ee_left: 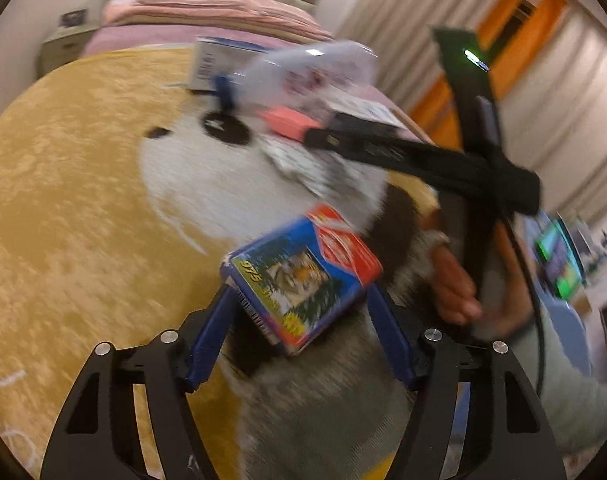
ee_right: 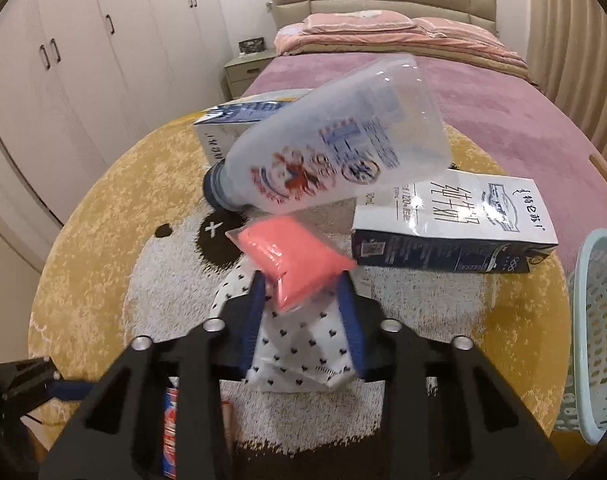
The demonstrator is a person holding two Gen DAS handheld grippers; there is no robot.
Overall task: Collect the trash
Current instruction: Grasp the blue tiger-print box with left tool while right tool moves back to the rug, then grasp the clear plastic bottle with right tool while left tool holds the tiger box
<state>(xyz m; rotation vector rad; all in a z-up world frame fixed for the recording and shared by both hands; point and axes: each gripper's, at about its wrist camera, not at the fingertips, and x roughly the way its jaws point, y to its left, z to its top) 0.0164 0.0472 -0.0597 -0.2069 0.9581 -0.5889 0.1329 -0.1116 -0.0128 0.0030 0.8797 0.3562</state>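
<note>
The left gripper (ee_left: 299, 304) clamps the blue-and-red box (ee_left: 303, 276); the right gripper (ee_right: 303, 284) grasps the pink packet (ee_right: 293, 262). The pale-blue basket (ee_right: 595, 336) sits at the right edge of the right wrist view, nearer the right gripper.

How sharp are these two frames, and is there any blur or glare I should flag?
Left wrist view: motion-smeared throughout, the blue-and-red printed carton and round yellow rug streaked. Right wrist view: crisper; only the clear plastic bottle and pink plastic-wrapped packet are soft, slight glare on the bottle.

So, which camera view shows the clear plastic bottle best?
The right wrist view: the bottle fills the middle, tilted, its cap and printed label plain. The left wrist view shows it only far off and blurred, partly behind the other claw.
</note>
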